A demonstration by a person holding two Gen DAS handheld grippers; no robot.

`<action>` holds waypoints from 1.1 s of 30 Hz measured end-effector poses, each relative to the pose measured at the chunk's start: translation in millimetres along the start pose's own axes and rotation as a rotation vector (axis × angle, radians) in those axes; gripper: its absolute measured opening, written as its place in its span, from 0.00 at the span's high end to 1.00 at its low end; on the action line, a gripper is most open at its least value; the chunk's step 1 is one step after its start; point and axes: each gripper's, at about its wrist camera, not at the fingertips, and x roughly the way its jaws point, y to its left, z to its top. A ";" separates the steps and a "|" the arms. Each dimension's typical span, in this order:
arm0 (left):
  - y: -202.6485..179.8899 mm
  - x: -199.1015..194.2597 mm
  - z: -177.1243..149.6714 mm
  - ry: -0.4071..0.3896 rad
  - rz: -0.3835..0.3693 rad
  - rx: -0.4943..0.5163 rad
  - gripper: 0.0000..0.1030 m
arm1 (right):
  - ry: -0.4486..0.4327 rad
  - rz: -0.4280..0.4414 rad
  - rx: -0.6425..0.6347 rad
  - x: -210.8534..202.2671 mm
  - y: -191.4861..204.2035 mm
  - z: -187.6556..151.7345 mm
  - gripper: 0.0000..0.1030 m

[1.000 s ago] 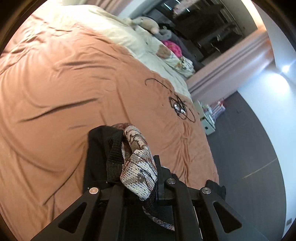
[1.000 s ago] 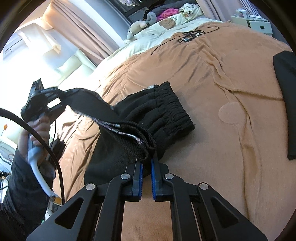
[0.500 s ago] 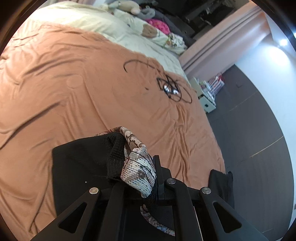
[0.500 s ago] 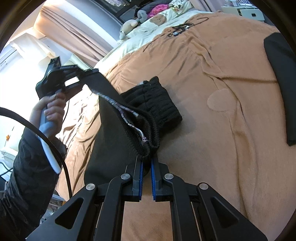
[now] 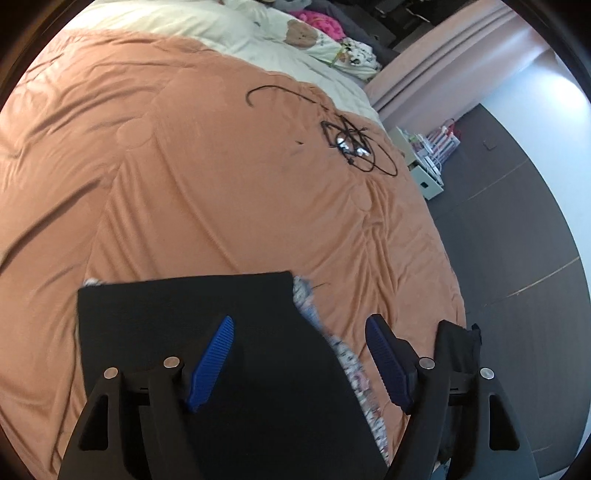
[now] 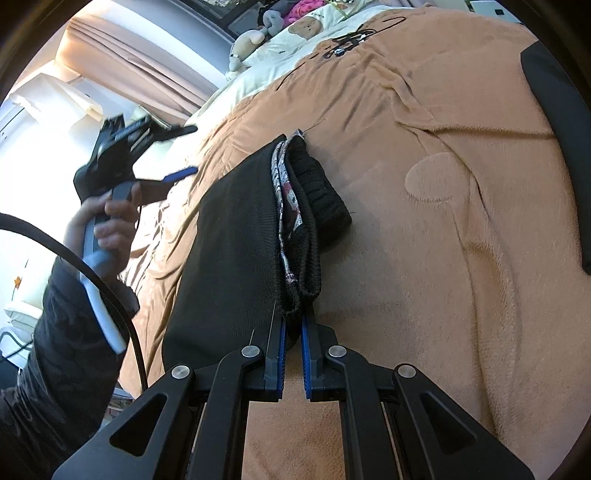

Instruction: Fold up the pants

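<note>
The black pants [image 5: 192, 314] lie folded on the orange bedspread [image 5: 221, 192], with a patterned lining [image 5: 343, 354] showing along their right edge. My left gripper [image 5: 299, 354] is open above them, blue pads apart, holding nothing. In the right wrist view the pants [image 6: 236, 236] lie as a dark slab with the ribbed waistband [image 6: 321, 195] on the right. My right gripper [image 6: 293, 325] is shut on the near corner of the pants. The left gripper [image 6: 177, 151] also shows there, open and raised at the left, held by a hand.
A tangle of black cable [image 5: 351, 144] lies further up the bed. Another black garment [image 6: 557, 140] lies at the right edge of the bedspread. Pillows and soft toys [image 6: 295, 26] sit at the bed's head. The dark floor [image 5: 517, 240] drops off to the right.
My left gripper has opened and let go of the pants' edge, which now lies flat on the folded pile. The left gripper has lifted away. My right gripper stays shut on the corner.
</note>
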 end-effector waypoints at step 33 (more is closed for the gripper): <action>98.5 -92.8 -150.4 -0.042 0.074 -0.220 0.25 | -0.078 -0.086 0.001 -53.5 0.5 18.0 0.38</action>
